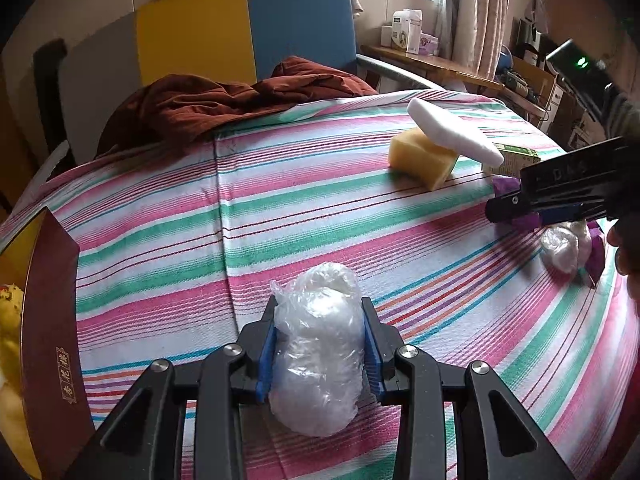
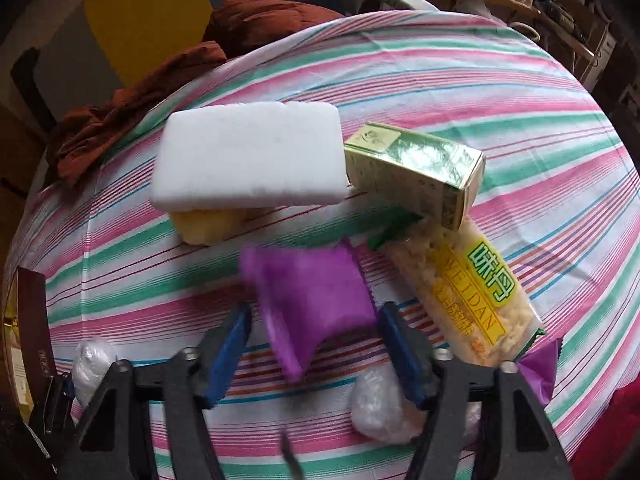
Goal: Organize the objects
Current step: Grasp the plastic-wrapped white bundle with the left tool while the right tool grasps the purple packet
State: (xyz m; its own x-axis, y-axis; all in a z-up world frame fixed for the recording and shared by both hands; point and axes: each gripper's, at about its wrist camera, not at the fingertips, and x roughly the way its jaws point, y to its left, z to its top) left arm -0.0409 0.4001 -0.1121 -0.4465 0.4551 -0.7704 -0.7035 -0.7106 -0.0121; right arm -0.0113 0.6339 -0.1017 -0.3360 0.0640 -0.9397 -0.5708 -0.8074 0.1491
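Only the left wrist view shows the left gripper (image 1: 318, 340) clamped on a plastic bundle (image 1: 316, 352); only the right wrist view shows the right gripper (image 2: 316, 344) part open around a purple packet (image 2: 312, 300), unpressed.

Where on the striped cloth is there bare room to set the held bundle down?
Bare striped cloth stretches between the brown blanket, the red box and the yellow sponge. It is crowded beyond the right gripper: purple packet, snack pack, green carton, white foam block.

The purple packet (image 2: 312, 312) is motion-blurred; the white foam block (image 2: 248, 160) hides most of the yellow sponge (image 2: 208, 224).
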